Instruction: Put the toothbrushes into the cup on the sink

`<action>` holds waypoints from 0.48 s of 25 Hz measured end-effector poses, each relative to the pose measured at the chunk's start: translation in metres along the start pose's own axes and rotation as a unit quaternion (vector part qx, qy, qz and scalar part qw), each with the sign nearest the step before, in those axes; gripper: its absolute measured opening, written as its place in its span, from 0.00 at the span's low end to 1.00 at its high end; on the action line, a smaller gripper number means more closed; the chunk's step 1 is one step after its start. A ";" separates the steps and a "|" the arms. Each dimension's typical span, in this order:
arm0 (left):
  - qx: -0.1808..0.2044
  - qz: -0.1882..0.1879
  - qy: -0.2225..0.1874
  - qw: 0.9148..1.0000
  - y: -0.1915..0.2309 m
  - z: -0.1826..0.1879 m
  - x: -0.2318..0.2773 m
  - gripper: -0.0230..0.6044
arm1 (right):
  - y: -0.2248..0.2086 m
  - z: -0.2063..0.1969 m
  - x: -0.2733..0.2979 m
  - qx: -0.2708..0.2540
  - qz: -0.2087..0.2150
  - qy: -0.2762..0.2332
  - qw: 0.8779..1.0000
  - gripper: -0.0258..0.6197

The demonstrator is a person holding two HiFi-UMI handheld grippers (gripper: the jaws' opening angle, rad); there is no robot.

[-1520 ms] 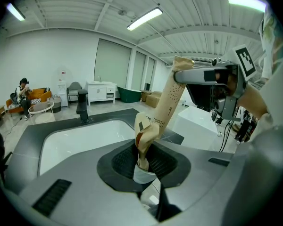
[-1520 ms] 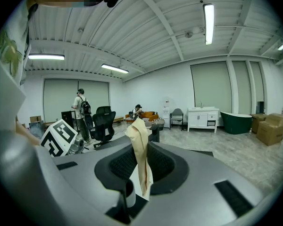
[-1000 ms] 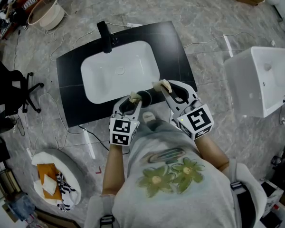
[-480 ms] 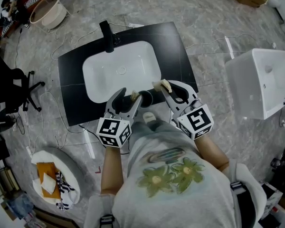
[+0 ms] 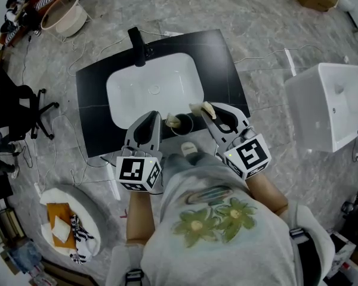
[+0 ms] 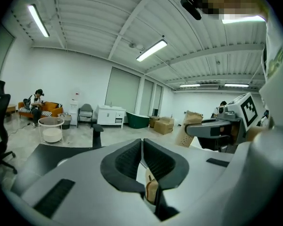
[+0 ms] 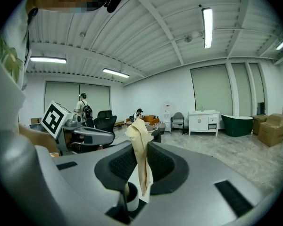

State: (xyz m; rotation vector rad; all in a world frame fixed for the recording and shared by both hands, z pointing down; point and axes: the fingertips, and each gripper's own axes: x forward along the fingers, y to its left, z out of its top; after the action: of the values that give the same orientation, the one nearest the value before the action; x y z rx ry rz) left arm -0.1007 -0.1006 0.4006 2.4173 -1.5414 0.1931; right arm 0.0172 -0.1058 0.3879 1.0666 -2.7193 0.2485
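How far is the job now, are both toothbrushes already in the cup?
Done: one toothbrush stands in the cup on the sink counter; the left claw has just been closing, with nothing between its jaws. In hand: the right claw is shut on the second toothbrush, beside the cup. Left: lower that one into the cup and release it.

The left claw [image 5: 151,115] has released the beige-headed toothbrush [image 5: 173,122] into the dark round cup [image 5: 187,124], drawn back, and just closed empty.
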 end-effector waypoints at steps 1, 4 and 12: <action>0.002 0.007 0.002 1.000 0.001 -0.002 -0.002 0.08 | 0.001 0.001 0.000 -0.002 0.000 -0.001 1.000 0.16; 0.001 0.045 0.012 0.999 0.009 -0.010 -0.009 0.07 | 0.004 0.002 -0.001 -0.005 0.005 -0.003 1.000 0.16; -0.020 0.069 -0.009 0.997 0.015 -0.010 -0.023 0.07 | 0.018 0.005 -0.004 0.002 0.026 -0.009 1.000 0.16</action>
State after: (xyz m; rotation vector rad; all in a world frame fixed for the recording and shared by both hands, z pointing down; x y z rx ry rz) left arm -0.1234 -0.0840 0.4066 2.2887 -1.7041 0.1665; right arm 0.0072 -0.0915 0.3805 1.0047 -2.7672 0.2531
